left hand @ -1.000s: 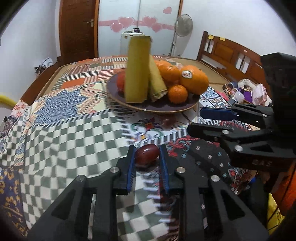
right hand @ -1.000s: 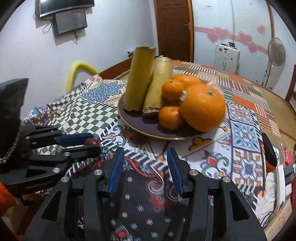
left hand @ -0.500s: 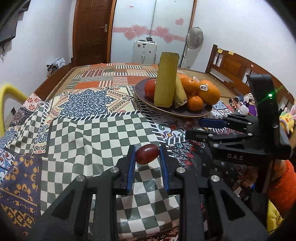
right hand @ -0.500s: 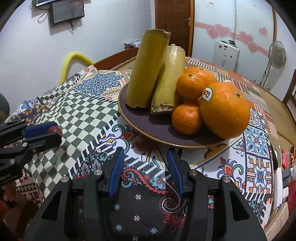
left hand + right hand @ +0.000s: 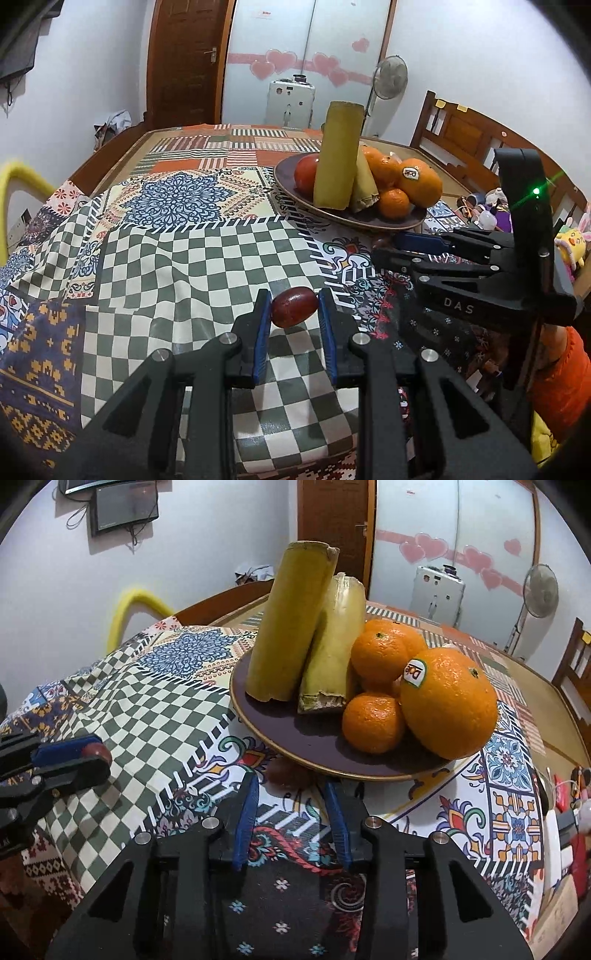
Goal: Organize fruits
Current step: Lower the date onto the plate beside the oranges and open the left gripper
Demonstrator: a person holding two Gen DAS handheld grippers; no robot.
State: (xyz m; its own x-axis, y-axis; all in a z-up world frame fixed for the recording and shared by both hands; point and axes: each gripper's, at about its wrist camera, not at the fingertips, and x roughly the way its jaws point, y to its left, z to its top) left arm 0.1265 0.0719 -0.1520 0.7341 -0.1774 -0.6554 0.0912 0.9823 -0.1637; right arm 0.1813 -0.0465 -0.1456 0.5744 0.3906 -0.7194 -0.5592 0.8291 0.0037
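My left gripper [image 5: 294, 306] is shut on a small dark red date [image 5: 294, 306] and holds it above the checked cloth. It also shows at the left in the right wrist view [image 5: 86, 755]. My right gripper [image 5: 291, 794] is open, and a second dark red date [image 5: 288, 771] lies on the cloth just ahead of its tips, against the plate's near rim. The dark plate [image 5: 317, 746] holds oranges [image 5: 448, 709], mandarins and two yellow-green cane pieces [image 5: 291, 620]. In the left wrist view the plate [image 5: 369, 218] is far right and the right gripper [image 5: 391, 245] reaches toward it.
A patchwork cloth [image 5: 177, 258] covers the table. A yellow chair back [image 5: 14, 181] is at the left edge. A wooden bench [image 5: 472, 144] and toys [image 5: 569, 240] are to the right. Boxes and small items [image 5: 565, 812] lie at the table's right edge.
My left gripper has pulled back and lifted with the date, so the plate looks farther away. My right gripper has moved forward to the plate's near rim, closing on the second date.
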